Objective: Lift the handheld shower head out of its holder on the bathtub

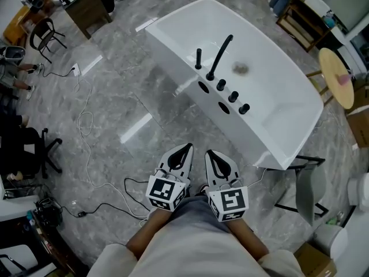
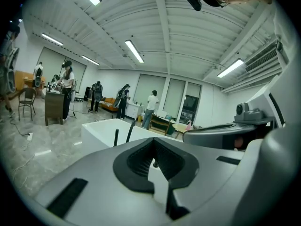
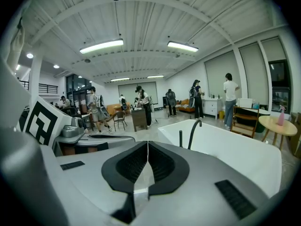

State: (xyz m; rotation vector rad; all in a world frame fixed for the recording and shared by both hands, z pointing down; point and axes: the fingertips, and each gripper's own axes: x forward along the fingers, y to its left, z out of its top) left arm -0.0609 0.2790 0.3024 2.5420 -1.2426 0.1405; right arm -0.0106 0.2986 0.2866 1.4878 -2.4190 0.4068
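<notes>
The 2 tools sit side by side near the person, the left gripper (image 1: 187,148) and the right gripper (image 1: 211,153), each with jaws closed together on nothing. Well beyond them, the black shower head (image 1: 198,58) stands upright in its holder on the white bathtub (image 1: 170,46) rim, just left of the curved spout (image 1: 219,55).

Bright ceiling strip lights (image 3: 101,46), glare on floor (image 1: 135,128), fisheye-warped edges

Left tongs (image 1: 187,148) and right tongs (image 1: 211,153): pale grey pointed shells, each with a black teardrop-shaped recess. Ribbed black pads (image 3: 134,164) line the recess. Black rectangular insets (image 3: 233,197) on the shell. White marker cube (image 1: 167,193) with black squares behind each. Clothing: pale beige sleeves (image 1: 112,261), grey cloth (image 1: 196,212).
</notes>
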